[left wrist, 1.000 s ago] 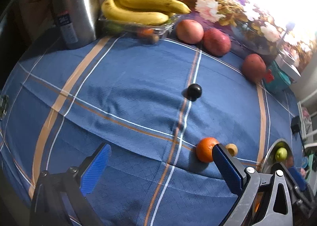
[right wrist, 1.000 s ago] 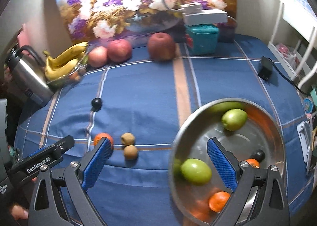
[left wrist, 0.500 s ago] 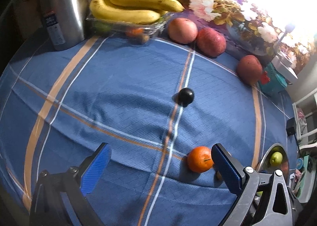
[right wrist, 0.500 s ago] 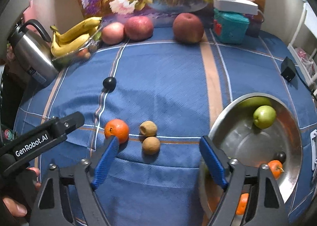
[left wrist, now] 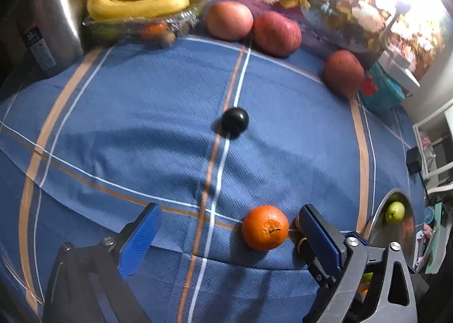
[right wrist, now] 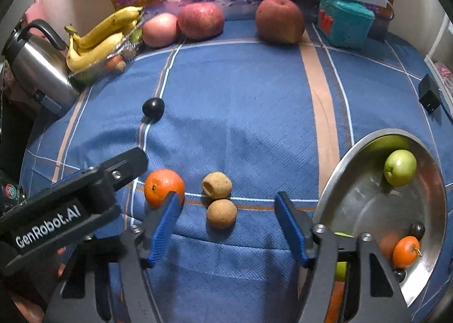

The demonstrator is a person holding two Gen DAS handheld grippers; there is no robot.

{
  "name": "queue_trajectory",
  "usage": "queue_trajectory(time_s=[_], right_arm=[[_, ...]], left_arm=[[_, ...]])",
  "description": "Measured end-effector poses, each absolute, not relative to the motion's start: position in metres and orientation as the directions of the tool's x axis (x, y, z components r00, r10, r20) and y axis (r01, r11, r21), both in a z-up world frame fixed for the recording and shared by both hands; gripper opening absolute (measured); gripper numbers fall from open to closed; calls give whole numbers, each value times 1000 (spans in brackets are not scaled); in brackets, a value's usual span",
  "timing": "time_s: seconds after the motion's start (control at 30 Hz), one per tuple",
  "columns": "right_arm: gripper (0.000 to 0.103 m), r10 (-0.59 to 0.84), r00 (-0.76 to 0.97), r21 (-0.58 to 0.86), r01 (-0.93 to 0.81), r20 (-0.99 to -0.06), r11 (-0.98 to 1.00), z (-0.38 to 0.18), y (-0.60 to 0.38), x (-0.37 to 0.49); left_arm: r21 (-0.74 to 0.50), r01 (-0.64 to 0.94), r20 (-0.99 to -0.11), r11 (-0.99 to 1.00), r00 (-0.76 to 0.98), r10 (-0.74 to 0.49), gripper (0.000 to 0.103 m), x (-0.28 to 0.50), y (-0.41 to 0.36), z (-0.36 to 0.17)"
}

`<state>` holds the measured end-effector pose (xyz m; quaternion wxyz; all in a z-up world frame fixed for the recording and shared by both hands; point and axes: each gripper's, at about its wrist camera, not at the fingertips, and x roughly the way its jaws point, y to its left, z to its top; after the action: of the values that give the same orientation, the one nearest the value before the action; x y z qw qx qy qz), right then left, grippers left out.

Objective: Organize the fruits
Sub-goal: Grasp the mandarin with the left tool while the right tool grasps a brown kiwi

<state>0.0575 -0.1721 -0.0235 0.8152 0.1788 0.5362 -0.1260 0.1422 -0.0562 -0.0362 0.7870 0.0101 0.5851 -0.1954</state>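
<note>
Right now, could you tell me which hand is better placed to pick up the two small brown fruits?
Right. The right gripper, fingers closing, already frames the brown fruits. The left gripper frames the orange instead, nearly hiding them behind one finger.

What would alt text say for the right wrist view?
The right tool, closing, hangs over two brown fruits on a blue cloth. An orange lies left; a metal bowl of fruit sits right.
</note>
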Motion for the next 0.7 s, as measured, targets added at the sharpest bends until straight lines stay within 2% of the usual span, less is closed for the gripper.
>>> queue_trajectory(time_s=[0.13, 0.33, 0.4, 0.53, 0.7], right_arm=[[67, -7, 370, 152, 399, -929, 904, -33, -173, 58], [60, 1, 353, 149, 393, -935, 907, -40, -173, 57], [58, 1, 347, 146, 391, -938, 909, -42, -171, 56], [54, 0, 341, 140, 388, -940, 911, -45, -167, 57], [44, 3, 341, 142, 382, -940, 913, -46, -165, 56]], left_arm=[[-218, 330, -931, 918, 213, -297, 91, 138, -63, -42], [-235, 341, -932, 910, 186, -310, 80, 135, -70, -47], [-235, 339, -934, 911, 181, -308, 72, 135, -71, -48], [-269, 336, -928, 903, 161, -336, 63, 135, -70, -50], [-310, 347, -917, 885, 135, -374, 43, 131, -75, -51]])
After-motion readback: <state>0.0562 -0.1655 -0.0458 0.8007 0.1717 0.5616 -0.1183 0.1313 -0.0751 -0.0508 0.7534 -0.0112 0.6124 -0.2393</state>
